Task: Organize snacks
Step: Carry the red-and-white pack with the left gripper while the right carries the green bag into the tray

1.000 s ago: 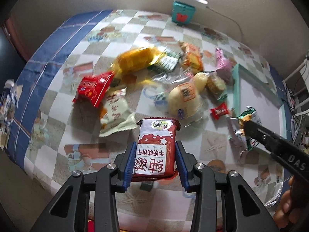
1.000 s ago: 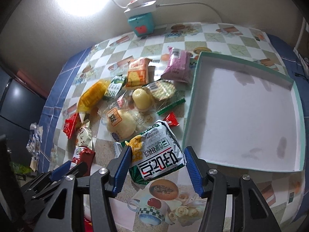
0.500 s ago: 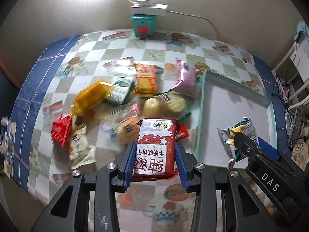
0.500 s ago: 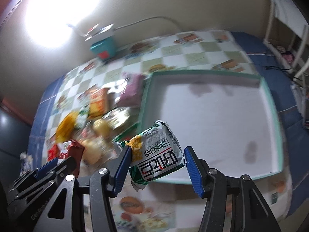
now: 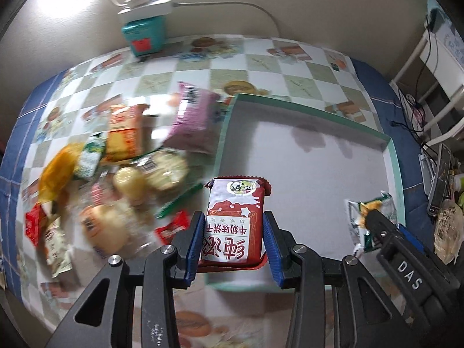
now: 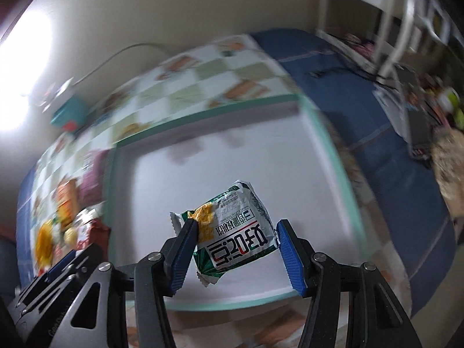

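My left gripper (image 5: pixel 233 245) is shut on a red and white biscuit packet (image 5: pixel 234 220), held above the near left corner of a shallow white tray with a green rim (image 5: pixel 391 156). My right gripper (image 6: pixel 235 250) is shut on a green and white snack packet (image 6: pixel 235 237) and hangs over the tray's (image 6: pixel 220 104) near half. In the left wrist view the right gripper (image 5: pixel 374 226) shows at the lower right with that green packet (image 5: pixel 359 223). The tray floor is bare white.
A heap of snacks lies left of the tray: a pink packet (image 5: pixel 192 121), an orange packet (image 5: pixel 124 133), a yellow bag (image 5: pixel 56 171), round buns (image 5: pixel 130 182) and small red packets (image 5: pixel 171 229). A teal box (image 5: pixel 143 33) with a power strip stands by the wall. A white rack (image 5: pixel 429 92) is at the right.
Both grippers have swept rightward from over the snack heap to over the tray, each keeping its packet. The right wrist has rolled, so its view now tilts.
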`<control>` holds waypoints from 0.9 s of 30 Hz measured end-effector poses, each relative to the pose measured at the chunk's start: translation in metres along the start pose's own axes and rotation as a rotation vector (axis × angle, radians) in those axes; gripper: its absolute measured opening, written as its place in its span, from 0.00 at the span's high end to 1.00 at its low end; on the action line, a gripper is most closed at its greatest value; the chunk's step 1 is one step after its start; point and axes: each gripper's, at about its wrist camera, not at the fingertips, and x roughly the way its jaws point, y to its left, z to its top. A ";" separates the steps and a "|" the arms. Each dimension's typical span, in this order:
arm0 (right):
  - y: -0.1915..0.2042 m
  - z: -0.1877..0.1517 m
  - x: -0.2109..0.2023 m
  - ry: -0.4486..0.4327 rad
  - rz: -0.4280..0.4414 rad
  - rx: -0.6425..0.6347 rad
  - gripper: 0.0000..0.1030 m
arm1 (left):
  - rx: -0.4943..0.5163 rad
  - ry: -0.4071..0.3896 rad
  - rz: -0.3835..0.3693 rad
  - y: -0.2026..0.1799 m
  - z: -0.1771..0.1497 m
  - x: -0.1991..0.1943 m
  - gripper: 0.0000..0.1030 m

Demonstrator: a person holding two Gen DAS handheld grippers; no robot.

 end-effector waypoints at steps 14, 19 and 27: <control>-0.060 0.012 0.025 0.029 -0.112 0.145 0.42 | 0.071 0.015 -0.051 -0.041 0.012 0.048 0.59; -0.061 0.013 0.033 0.056 -0.102 0.153 0.42 | 0.068 0.037 -0.040 -0.039 0.010 0.056 0.60; -0.061 0.013 0.035 0.066 -0.105 0.155 0.41 | -0.009 0.111 0.020 -0.016 -0.001 0.065 0.59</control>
